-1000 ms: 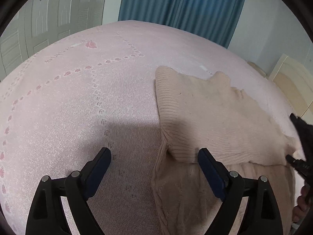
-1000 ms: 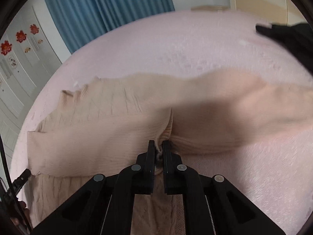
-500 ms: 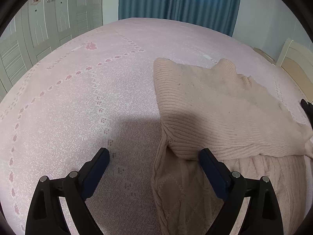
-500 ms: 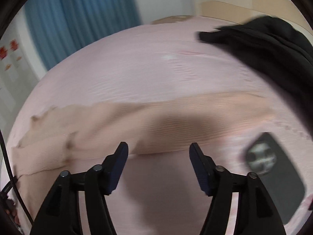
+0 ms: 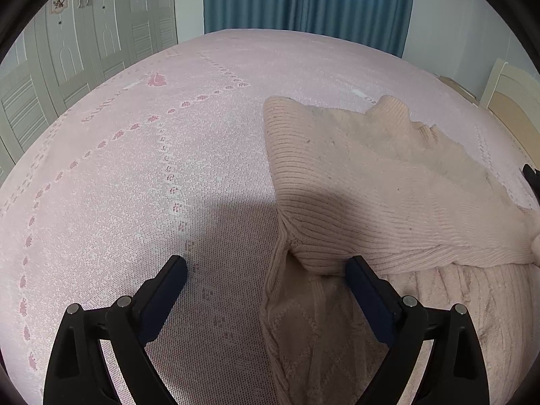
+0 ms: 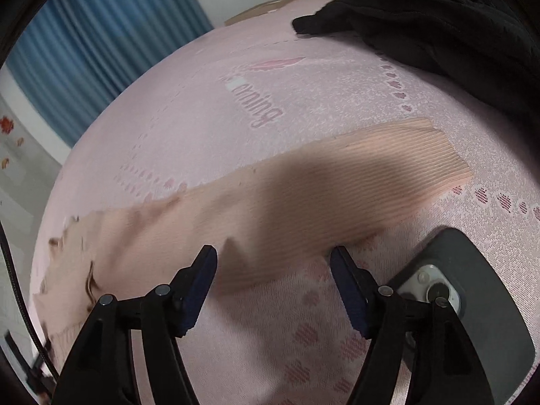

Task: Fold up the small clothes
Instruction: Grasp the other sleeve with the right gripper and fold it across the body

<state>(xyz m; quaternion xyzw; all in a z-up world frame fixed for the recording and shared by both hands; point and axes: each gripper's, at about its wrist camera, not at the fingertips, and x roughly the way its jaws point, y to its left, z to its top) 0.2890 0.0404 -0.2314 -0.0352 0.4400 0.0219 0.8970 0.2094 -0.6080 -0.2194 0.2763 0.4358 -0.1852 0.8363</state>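
Jaws of both the left gripper [image 5: 266,278] and right gripper [image 6: 273,268] are released and opening, gripping nothing. Beige sweater [image 5: 364,182] lies on the pink bed [image 5: 152,202], partly folded; its sleeve [image 6: 337,185] stretches toward frame right, likely folded next.

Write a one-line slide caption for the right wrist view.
Right gripper opening over sweater sleeve on pink bed, phone beside.

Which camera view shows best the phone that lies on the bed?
The right wrist view: the phone lies face down on the pink bedspread, beside the right tool, with its camera lenses visible. The left wrist view does not show it.
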